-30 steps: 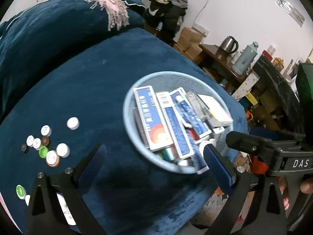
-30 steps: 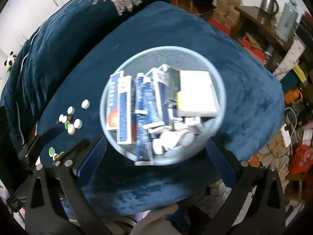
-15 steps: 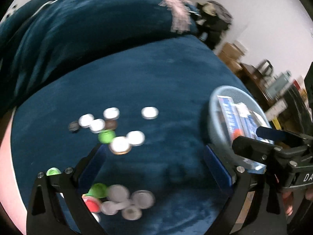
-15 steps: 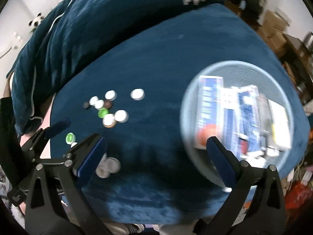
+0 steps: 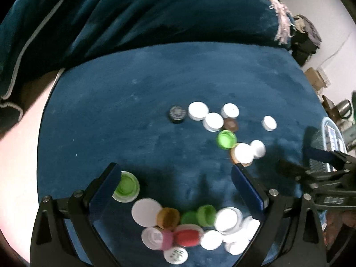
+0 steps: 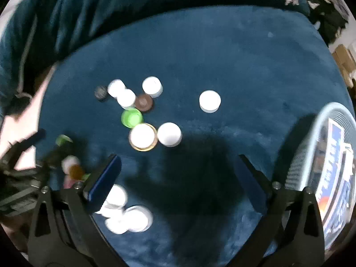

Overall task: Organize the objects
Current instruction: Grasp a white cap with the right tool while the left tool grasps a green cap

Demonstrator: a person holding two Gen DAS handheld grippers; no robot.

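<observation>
Several bottle caps lie loose on the dark blue cushion (image 5: 144, 115): white ones (image 5: 198, 110), a green one (image 5: 226, 139), a brown one (image 5: 231, 124) and a dark one (image 5: 177, 113). A second heap with a red cap (image 5: 186, 237) lies near my left gripper (image 5: 175, 184), which is open and empty just above it. My right gripper (image 6: 178, 178) is open and empty, hovering over the cushion in front of the white caps (image 6: 169, 134) and the green cap (image 6: 131, 117).
A pale blue mesh basket (image 6: 311, 133) full of medicine boxes sits at the cushion's right edge; its rim also shows in the left wrist view (image 5: 327, 122). A blue blanket (image 5: 133, 17) is piled behind. Room clutter lies beyond the right edge.
Both grippers have swung left, away from the basket and over the scattered caps. The basket has slid to the right edge of both views. Both grippers stayed open.
</observation>
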